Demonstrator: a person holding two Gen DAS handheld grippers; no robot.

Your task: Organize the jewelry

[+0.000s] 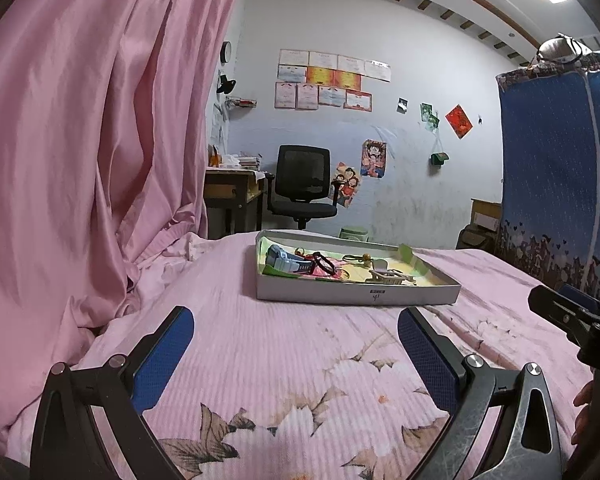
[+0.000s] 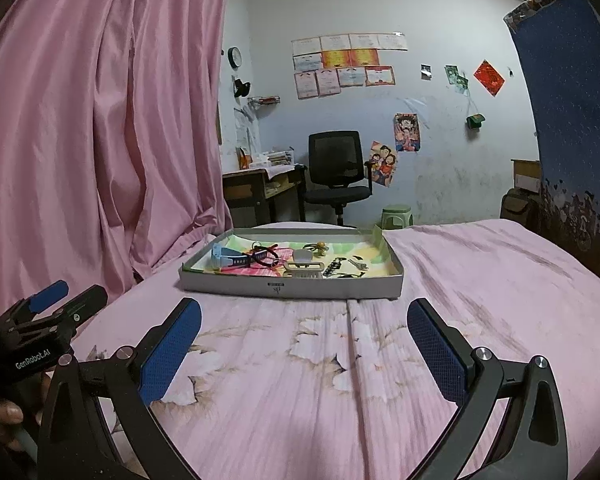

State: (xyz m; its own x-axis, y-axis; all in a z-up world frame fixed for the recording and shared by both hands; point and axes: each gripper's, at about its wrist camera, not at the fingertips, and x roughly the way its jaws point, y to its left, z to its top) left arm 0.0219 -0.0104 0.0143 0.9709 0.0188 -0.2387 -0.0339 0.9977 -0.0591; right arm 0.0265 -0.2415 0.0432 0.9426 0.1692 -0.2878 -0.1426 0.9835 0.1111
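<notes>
Left gripper [image 1: 296,344]: jaws spread wide, nothing between the blue pads; it hovers over the bed.
Right gripper [image 2: 304,338]: jaws likewise wide apart and empty, facing the near wall of the tray.
Bed [image 2: 480,280]: pink floral sheet beneath both grippers.
Tray [image 2: 292,285]: shallow grey box lying flat on the bed, ahead of both grippers and apart from them.
Jewelry in tray: a light-blue watch [image 2: 225,258] at the left end, a dark red cord bracelet [image 2: 266,258] beside it, a cream hair clip [image 2: 303,266] near the middle, and small dark pieces [image 2: 338,269] to the right, too small to identify.
Curtain [image 1: 92,120]: pink, hanging to the left of the bed.
Background: black office chair [image 2: 336,172] against the far wall.
</notes>
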